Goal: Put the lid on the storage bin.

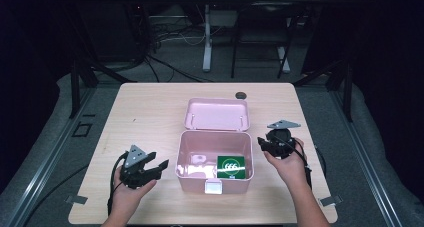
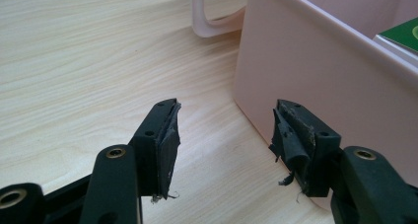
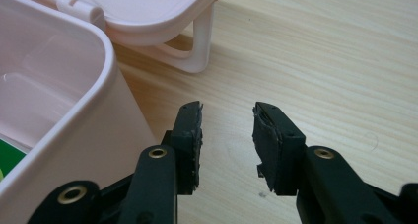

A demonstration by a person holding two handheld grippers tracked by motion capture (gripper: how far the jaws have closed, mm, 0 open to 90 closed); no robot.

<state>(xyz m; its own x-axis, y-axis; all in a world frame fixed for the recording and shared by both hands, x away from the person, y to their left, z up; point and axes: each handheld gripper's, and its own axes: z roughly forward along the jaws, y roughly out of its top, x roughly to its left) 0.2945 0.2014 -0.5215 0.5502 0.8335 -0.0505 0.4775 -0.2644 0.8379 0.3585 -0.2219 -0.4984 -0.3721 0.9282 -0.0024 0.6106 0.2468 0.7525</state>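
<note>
Now pink box point(image 1: 214, 174) sits between left tool point(image 1: 159, 166) and right tool point(image 1: 262, 143).

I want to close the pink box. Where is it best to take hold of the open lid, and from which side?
Grip the lid by its far free rim, coming from behind the pink box. It lies folded back flat beyond the hinge, so that edge probably gives the longest lever. The white handle beneath it may be too low. The right gripper looks nearer.

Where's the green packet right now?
In the high view, the green packet lies inside the open pink box, at its front right corner, nearer the right claw.
</note>
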